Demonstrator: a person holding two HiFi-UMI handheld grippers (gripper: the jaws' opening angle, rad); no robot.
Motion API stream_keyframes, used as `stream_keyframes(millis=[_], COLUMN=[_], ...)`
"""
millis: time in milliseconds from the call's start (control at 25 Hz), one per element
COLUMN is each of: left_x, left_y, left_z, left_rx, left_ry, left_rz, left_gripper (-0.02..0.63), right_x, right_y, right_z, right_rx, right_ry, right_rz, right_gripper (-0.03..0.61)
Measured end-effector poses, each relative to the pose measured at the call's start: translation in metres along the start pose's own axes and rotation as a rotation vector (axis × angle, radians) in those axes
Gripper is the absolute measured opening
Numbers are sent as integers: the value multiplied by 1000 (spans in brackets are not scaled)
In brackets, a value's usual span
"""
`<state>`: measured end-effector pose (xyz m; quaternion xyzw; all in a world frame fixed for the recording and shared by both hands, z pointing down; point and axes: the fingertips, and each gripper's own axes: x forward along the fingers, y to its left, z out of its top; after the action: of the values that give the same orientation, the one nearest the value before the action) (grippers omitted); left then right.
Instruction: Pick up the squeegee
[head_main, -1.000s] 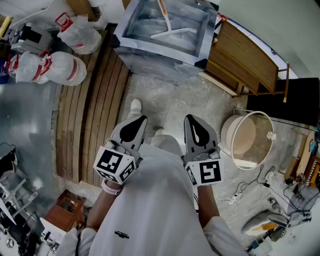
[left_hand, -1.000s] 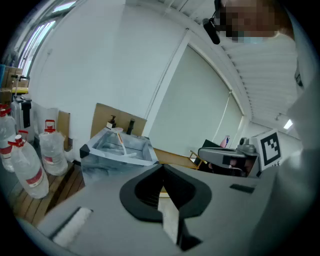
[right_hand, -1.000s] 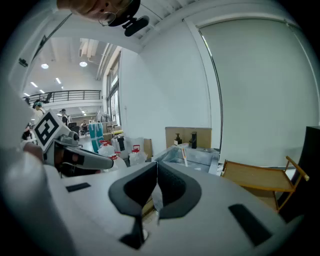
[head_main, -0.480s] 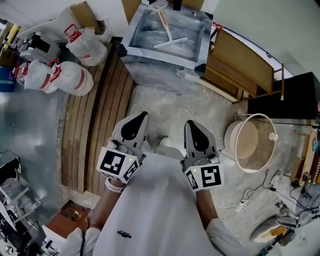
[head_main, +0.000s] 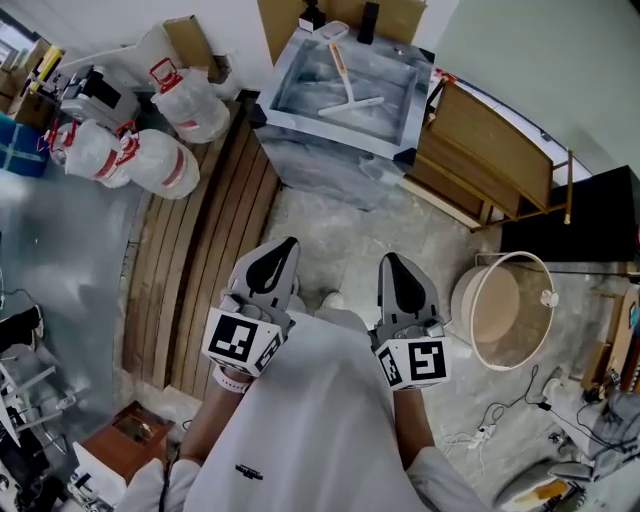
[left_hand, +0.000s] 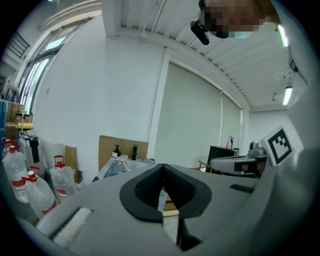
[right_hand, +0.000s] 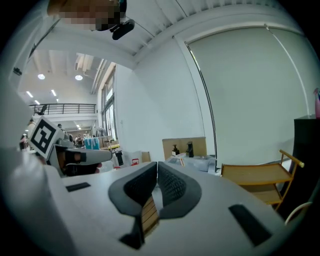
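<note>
Nearest the camera, the person's white shirt fills the lower middle of the head view, with both arms held forward over the stone floor. The left gripper points toward 12 o'clock with its jaws pressed together and nothing between them (its own view shows the black pads meeting at the tip). The right gripper, just beside it at 3 o'clock, also has its jaws closed on nothing, the ribbed pads touching at the front.

At 3 o'clock of the right gripper a white bucket stands on the floor. At 9 o'clock of the left gripper lies a run of wooden slats, and beyond it, toward 10 o'clock, sit large water jugs with red handles. At 1 o'clock stands a wooden rack.

Farthest off, at 12 o'clock and well apart from both grippers, a metal basin holds the squeegee, lying flat inside it with its handle pointing away from the person.
</note>
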<state>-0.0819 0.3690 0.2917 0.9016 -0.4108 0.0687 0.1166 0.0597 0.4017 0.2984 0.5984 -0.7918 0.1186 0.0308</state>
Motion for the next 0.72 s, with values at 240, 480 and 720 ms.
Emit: stream_keyframes(millis=[240, 480, 720], left_x=[2, 8, 38], left_y=[-14, -2, 37], left_z=[-17, -12, -15], left_rx=[-33, -31, -61], left_ry=[37, 41, 55], left_rz=[11, 58, 74], left_gripper=[5, 5, 5], right_x=[-16, -1, 51], right_y=[6, -1, -8], right_z=[10, 4, -2], right_rx=[-35, -15, -31], right_ry=[-68, -44, 0], right_rz=[96, 100, 114], right_gripper=[8, 8, 8])
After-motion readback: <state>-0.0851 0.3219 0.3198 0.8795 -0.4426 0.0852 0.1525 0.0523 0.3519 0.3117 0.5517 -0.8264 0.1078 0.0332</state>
